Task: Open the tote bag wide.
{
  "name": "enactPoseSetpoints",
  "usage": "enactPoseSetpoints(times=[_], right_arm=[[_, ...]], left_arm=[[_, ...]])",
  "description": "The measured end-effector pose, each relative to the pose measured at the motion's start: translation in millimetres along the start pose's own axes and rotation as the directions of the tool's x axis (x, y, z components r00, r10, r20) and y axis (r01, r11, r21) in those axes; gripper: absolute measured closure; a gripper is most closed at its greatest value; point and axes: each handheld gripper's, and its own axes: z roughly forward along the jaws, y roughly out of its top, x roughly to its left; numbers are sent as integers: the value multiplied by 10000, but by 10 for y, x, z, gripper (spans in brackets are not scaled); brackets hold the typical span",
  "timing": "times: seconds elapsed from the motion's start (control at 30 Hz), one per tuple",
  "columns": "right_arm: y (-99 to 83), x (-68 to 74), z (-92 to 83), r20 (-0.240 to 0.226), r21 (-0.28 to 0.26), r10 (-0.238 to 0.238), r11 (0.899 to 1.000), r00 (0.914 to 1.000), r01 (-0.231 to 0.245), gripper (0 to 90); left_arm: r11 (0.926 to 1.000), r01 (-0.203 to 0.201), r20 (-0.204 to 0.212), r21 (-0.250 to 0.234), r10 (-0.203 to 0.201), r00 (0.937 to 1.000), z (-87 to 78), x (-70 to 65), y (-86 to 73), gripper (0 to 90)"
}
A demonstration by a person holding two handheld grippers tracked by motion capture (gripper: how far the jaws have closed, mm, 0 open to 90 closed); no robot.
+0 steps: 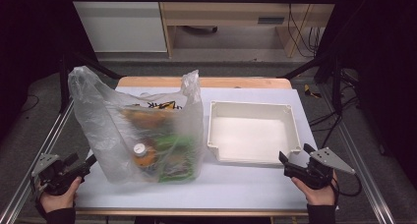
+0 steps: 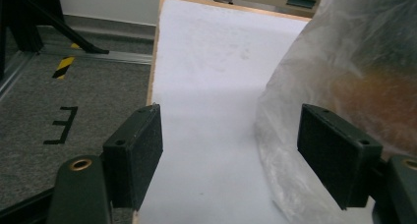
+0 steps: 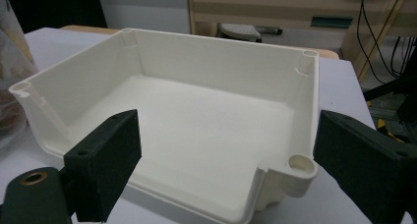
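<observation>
Plastic bag (image 1: 142,130) is the main thing on this tabletop (image 1: 236,184): thin, cloudy see-through, standing upright on the left half with its two handle loops poking up at the top corners. You can make out stuff through it: something orange-brown high up, a green packet low down, a small round white cap near the bottom, and some yellow-and-black print toward the back. Can't read any of it, the film is too crinkly.

Going left to right: the left hand-held gripper (image 1: 88,162) sits at the near-left corner of the tabletop, held in the person's left hand (image 1: 59,197), jaws spread wide with nothing in them. In the left gripper view the bag (image 2: 344,71) bulges just beside the far jaw, looks about touching, though I can't tell for sure.

Right of the bag, close beside it, is a shallow cream plastic tray (image 1: 253,106), rectangular with little round posts in the corners and a notch cut in its near-left corner.

At the near-right corner of that tray is the right hand-held gripper (image 1: 295,155), in the person's right hand (image 1: 319,192), also gaping wide and gripping nothing. In the right gripper view the tray's (image 3: 162,52) near wall lies between the two jaws.
</observation>
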Motion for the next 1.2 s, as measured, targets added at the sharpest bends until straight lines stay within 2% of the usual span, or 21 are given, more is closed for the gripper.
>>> enactPoseSetpoints(times=[0.2, 0.3, 0.43, 0.5, 0.57, 0.7, 0.93, 0.97, 1.1, 1.2], right_arm=[[23, 45, -6, -286, -86, 184, 9998, 9994, -187, 116], [35, 72, -2, -399, -131, 284, 9995, 9988, -289, 119], [91, 178, 33, -852, -203, 383, 9990, 9956, -402, 124], [104, 210, 42, -921, -213, 410, 9988, 9949, -431, 127], [136, 301, 97, -1284, -288, 410, 9986, 9909, -451, 146], [155, 435, 210, -1779, 24, 277, 9996, 9837, -277, 149], [236, 596, 288, -2194, 24, 45, 10000, 9756, -41, 159], [269, 645, 299, -2393, 1, 84, 10000, 9709, -86, 167], [327, 749, 329, -2732, -92, 42, 9999, 9620, -70, 190], [350, 803, 342, -2834, -102, -60, 9999, 9590, 33, 199]], left_arm=[[9999, -137, 271, 78, 135, 9995, -29, -60, 43, 250], [10000, -42, 389, -75, 45, 9992, -64, -49, 69, 250], [9987, 189, 585, -481, -161, 9982, -163, -32, 156, 250], [9982, 226, 700, -549, -187, 9974, -181, -34, 175, 250], [9976, 150, 787, -675, -97, 9968, -221, -66, 222, 250], [9979, 94, 1021, -645, -28, 9948, -236, -108, 275, 246], [9953, 102, 1315, -963, 26, 9913, -320, -167, 364, 241], [9946, 86, 1356, -1033, 55, 9908, -338, -184, 378, 241], [9922, -79, 1597, -1246, 279, 9868, -405, -277, 437, 243], [9915, -227, 1753, -1278, 451, 9835, -421, -353, 473, 251]])
